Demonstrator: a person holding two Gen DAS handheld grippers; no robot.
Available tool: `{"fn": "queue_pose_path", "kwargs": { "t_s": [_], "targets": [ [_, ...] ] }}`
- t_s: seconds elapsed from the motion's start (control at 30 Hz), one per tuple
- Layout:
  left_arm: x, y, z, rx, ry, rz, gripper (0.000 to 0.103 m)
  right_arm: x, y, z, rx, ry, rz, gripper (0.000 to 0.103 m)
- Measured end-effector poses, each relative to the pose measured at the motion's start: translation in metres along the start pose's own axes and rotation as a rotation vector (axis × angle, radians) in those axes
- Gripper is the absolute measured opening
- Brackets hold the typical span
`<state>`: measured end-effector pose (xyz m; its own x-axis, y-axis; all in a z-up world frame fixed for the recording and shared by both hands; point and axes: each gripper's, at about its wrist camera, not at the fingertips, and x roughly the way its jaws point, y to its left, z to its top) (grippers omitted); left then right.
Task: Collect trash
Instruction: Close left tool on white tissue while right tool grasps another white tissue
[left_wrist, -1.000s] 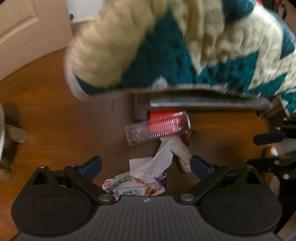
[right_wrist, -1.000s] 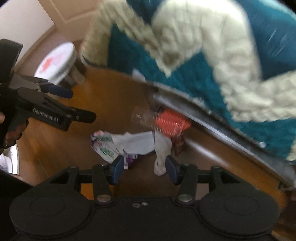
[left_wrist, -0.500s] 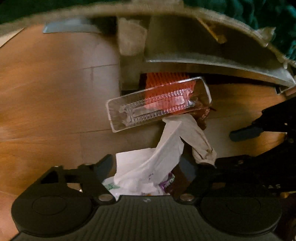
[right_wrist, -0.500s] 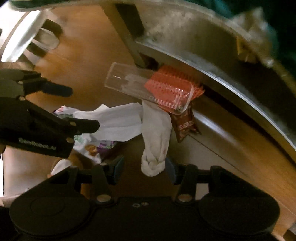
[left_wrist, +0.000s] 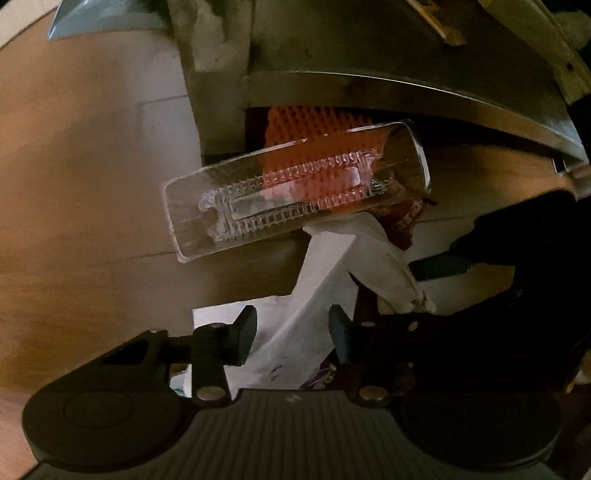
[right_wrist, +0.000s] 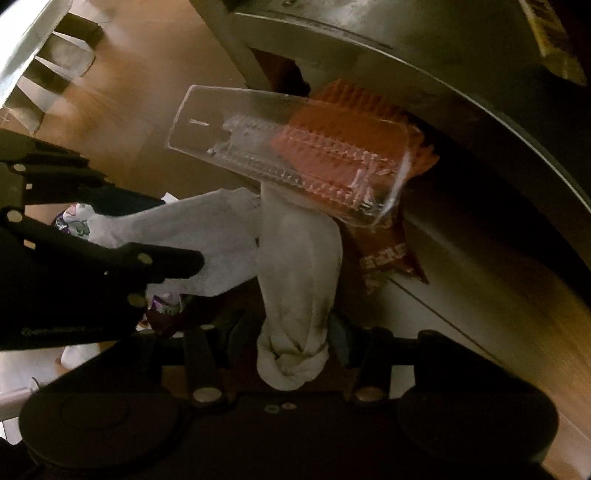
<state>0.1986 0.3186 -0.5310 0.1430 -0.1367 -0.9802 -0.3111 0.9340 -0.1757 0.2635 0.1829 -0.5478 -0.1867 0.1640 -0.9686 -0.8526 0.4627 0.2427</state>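
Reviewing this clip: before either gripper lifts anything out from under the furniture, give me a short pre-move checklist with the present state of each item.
1. Right gripper straddles the twisted white tissue: ok.
2. Right gripper clamped on it: cannot tell; fingers in shadow.
3. Left gripper has the white paper between its fingers: ok, gap remains.
4. Tissue free to lift: not ok; its top end runs under the clear plastic tray.
5. Grippers clear of each other: cannot tell; very close.
6. Red wrapper reachable: ok, partly under the tray.
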Motion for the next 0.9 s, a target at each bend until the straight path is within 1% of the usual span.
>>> {"fn": "queue_pose_path", "kwargs": {
  "t_s": [0.07, 0.13, 0.17, 0.23, 0.3, 0.37, 0.53, 0.63, 0.7, 0.9],
  "targets": [
    [0.004, 0.000, 0.002, -0.028, 0.008, -0.021, 0.028, 0.003, 0.000, 0.000, 0.000, 0.017, 0.010, 0.045],
    [0.003, 0.000, 0.003, -0.038, 0.007, -0.029, 0.022, 0.004, 0.000, 0.000, 0.000, 0.020, 0.010, 0.029],
    [0.003, 0.000, 0.003, -0.044, 0.008, -0.031, 0.015, 0.005, -0.001, 0.000, 0.006, 0.030, 0.010, 0.010],
    [0.003, 0.002, 0.004, -0.078, 0.014, -0.034, 0.013, 0.004, -0.001, 0.000, 0.021, 0.039, 0.002, 0.009],
    [0.000, 0.004, 0.003, -0.101, 0.019, -0.032, 0.009, 0.000, 0.001, -0.003, 0.008, 0.035, -0.009, 0.006],
    [-0.003, 0.004, 0.002, -0.108, 0.014, -0.037, 0.008, -0.004, 0.001, -0.006, 0.000, 0.032, -0.016, 0.005],
    [-0.022, 0.004, 0.000, -0.118, 0.004, -0.054, 0.007, -0.031, 0.002, -0.024, 0.004, 0.013, -0.016, 0.005],
    [-0.043, 0.001, -0.002, -0.107, -0.001, -0.063, 0.007, -0.057, 0.002, -0.035, 0.040, -0.003, -0.001, 0.005],
    [-0.062, -0.003, -0.004, -0.085, -0.012, -0.074, 0.007, -0.077, 0.007, -0.041, 0.049, -0.022, -0.009, 0.005],
    [-0.126, -0.018, -0.013, -0.018, -0.081, -0.073, 0.007, -0.159, 0.015, -0.067, 0.084, -0.133, -0.025, 0.005]
  ]
}}
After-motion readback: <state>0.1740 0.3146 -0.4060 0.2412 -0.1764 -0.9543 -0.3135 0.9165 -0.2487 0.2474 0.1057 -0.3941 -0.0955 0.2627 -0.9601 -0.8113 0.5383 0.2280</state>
